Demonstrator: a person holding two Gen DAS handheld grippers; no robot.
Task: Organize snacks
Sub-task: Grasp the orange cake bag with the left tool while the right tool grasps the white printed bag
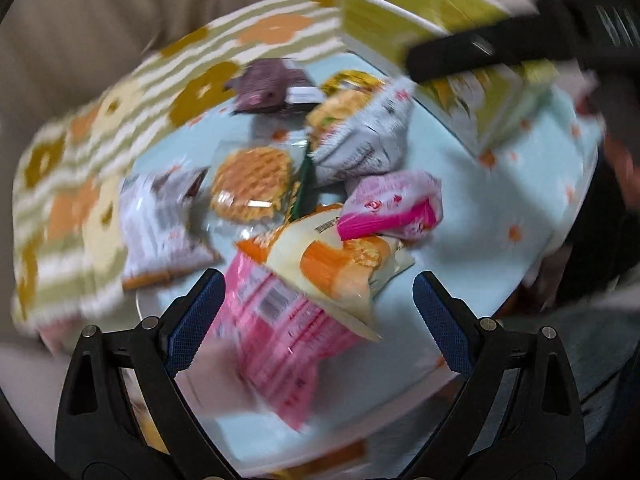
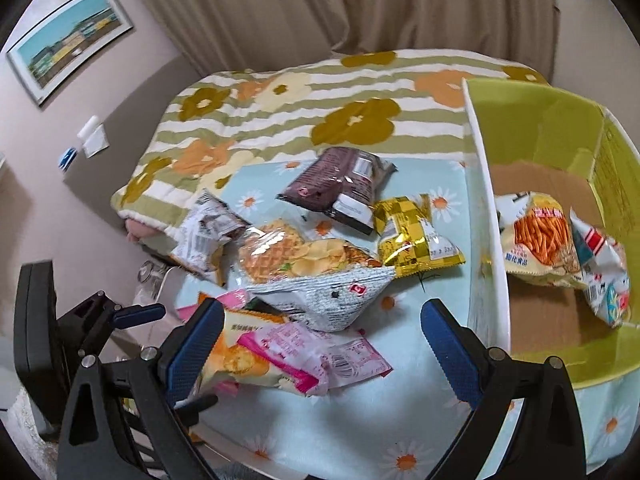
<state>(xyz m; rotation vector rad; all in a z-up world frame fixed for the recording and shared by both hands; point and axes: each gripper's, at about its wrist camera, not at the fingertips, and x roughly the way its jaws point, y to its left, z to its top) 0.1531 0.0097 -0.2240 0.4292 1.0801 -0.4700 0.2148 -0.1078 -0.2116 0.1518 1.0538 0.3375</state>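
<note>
Item: snack packets, loose pile on the daisy-print cloth [image 2: 400, 396] over my worktop, beside a floral striped blanket [image 2: 304, 92]. Contents of pile: dark brown packet [image 2: 336, 184] at the far side; gold checked packet [image 2: 416, 236] just beside the box; waffle packet [image 2: 276, 256] touching a grey-backed chips bag [image 2: 332, 292]; small grey packet [image 2: 208, 232] at the left edge; orange-and-cream bag [image 2: 236, 360] and pink packet [image 2: 316, 356] nearest me, overlapping. Container: green-lined cardboard box [image 2: 484, 216] on the right of the cloth, holding an orange stick-snack bag [image 2: 540, 236] and a red-and-white bag [image 2: 600, 268]. My left tongs [image 1: 320, 320]: spread wide, pinching nothing, above the pink and orange packets; view much blurred. My right tongs [image 2: 322, 346]: spread wide, pinching nothing, over the pink packet; the orange-and-cream bag lies against the left finger [image 2: 196, 344], though I cannot tell if they touch. Background: beige curtain [image 2: 360, 8], framed picture [image 2: 68, 40] on wall.
</note>
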